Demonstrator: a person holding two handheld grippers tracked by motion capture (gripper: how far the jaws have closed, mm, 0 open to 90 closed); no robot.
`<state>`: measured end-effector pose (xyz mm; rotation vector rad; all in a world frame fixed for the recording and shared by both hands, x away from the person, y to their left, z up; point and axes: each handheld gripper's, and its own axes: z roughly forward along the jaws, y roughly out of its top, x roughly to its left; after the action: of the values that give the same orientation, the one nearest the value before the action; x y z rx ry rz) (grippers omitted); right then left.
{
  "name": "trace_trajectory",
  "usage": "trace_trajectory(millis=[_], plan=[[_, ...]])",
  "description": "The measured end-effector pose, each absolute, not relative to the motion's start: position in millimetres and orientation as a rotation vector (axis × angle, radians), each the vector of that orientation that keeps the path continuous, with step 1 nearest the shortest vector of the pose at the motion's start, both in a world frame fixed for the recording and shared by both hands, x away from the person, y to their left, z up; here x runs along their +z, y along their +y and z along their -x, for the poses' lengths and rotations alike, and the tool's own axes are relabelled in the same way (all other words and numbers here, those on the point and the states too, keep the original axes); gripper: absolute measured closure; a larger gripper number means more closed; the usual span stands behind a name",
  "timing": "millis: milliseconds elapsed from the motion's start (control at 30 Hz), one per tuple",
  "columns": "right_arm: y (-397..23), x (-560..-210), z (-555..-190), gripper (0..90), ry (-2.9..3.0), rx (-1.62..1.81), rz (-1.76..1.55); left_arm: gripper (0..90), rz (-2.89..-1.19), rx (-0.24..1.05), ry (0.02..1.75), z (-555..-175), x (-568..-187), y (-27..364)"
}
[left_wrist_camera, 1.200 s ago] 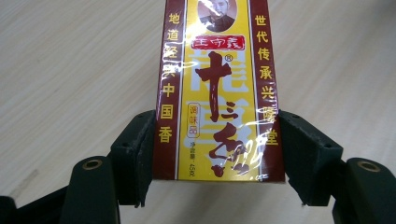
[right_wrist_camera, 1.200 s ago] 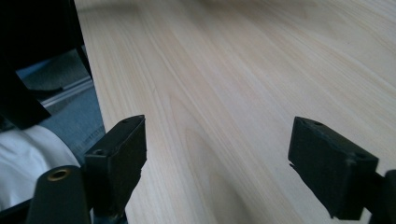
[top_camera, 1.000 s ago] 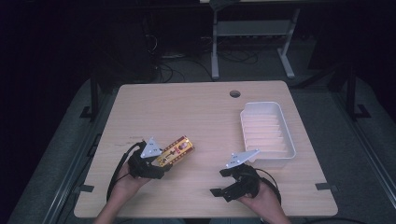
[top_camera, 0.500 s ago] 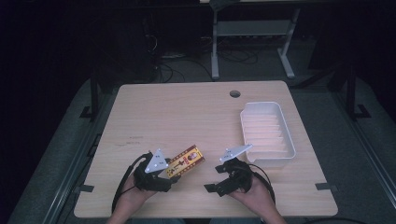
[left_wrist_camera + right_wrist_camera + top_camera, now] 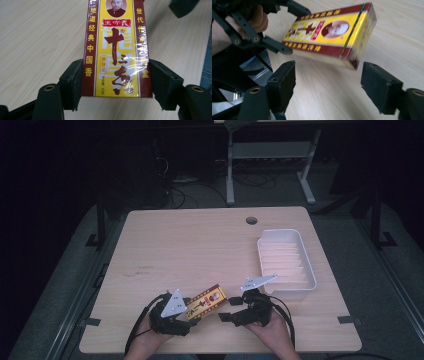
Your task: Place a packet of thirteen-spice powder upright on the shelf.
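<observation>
A yellow and dark-red box [image 5: 206,301] with Chinese print is held just above the table near its front edge. My left gripper [image 5: 189,314] is shut on the box's near end; in the left gripper view both pads press the box [image 5: 116,50] from the sides. My right gripper [image 5: 223,316] faces the box's free end from the right, open. In the right gripper view its wide-apart jaws stand just short of the tilted box [image 5: 332,32], and the left gripper [image 5: 284,30] grips the far end.
A white ribbed tray [image 5: 285,262] stands at the right side of the wooden table [image 5: 200,245]. A round cable hole [image 5: 251,220] lies near the far edge. A desk frame and cables sit on the dark floor beyond.
My left gripper has carried the box to the right and toward the front edge. My right gripper has shifted left, closing in on the box's free end.
</observation>
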<state>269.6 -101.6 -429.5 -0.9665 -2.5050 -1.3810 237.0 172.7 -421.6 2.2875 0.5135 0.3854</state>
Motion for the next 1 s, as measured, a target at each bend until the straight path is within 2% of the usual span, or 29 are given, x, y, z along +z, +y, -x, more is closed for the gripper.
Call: trace_trajectory(millis=[233,467,867,1000], plan=[[-109.4,-431.5,-272.6,36.2,-2.387,-1.418,1.056,33.0,-2.287,0.388,0.480,-233.2,-423.0,166.2],[-113.9,-434.0,-275.0,40.3,-2.295,-1.443,1.125,32.9,-2.272,0.380,0.450,-230.7,-423.1,161.7],[-111.8,-435.3,-273.4,42.1,-2.242,-1.455,1.147,32.8,-2.284,0.393,0.415,-227.5,-424.0,157.6],[-113.1,-434.7,-273.0,46.6,-2.215,-1.465,1.145,32.7,-2.292,0.384,0.401,-226.8,-424.7,156.6]])
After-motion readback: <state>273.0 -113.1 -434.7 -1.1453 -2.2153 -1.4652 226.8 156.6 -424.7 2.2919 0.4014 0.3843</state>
